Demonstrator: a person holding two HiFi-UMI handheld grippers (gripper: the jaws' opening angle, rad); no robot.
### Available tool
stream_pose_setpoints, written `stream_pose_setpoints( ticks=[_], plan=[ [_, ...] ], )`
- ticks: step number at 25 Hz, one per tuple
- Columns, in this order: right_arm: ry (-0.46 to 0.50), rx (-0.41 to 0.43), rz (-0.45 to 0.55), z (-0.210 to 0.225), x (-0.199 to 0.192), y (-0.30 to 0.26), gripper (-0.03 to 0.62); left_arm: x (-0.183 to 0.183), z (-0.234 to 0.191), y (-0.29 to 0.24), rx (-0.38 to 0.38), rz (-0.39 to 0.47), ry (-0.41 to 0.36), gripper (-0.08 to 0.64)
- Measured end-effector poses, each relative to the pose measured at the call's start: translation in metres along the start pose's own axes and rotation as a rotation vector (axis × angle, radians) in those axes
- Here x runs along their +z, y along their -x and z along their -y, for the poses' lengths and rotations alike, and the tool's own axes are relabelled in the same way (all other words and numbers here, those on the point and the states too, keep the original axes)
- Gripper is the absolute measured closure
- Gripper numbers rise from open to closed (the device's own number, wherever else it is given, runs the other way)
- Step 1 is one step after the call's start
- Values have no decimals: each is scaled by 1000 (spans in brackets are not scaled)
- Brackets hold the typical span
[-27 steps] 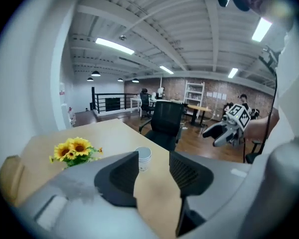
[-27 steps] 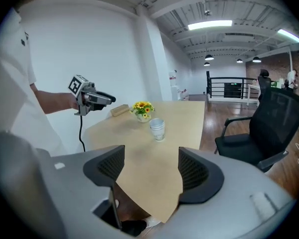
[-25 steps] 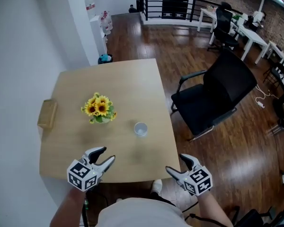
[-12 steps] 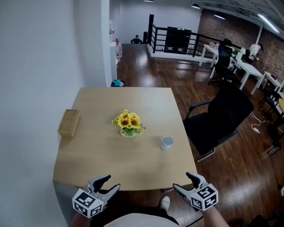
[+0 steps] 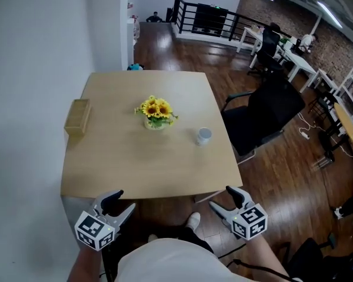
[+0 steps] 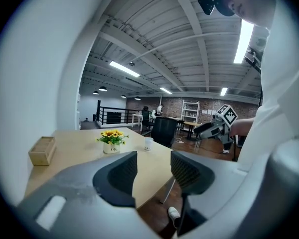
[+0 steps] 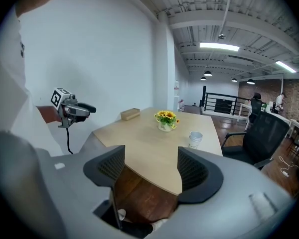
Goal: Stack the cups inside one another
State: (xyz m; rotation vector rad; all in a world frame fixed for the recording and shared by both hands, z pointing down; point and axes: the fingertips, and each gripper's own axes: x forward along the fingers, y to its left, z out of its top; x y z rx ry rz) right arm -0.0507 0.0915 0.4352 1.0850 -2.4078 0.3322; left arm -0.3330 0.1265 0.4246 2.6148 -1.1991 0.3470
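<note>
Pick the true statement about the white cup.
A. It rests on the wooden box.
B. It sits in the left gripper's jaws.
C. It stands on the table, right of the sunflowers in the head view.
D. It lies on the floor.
C: the white cup stands on the table, right of the sunflowers.

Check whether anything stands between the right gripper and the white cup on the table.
Nothing visible does. Only bare light wooden table lies between the right gripper and the white paper cup; the pot of yellow sunflowers stands off to the cup's left.
</note>
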Motion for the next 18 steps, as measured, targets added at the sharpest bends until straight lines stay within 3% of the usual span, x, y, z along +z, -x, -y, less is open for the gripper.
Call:
stream_pose_setpoints(
  ticks=[18],
  plan=[
    [-27, -48, -6, -8, -18, 21, 262, -10, 20, -4, -57, -17, 11, 336]
  ],
)
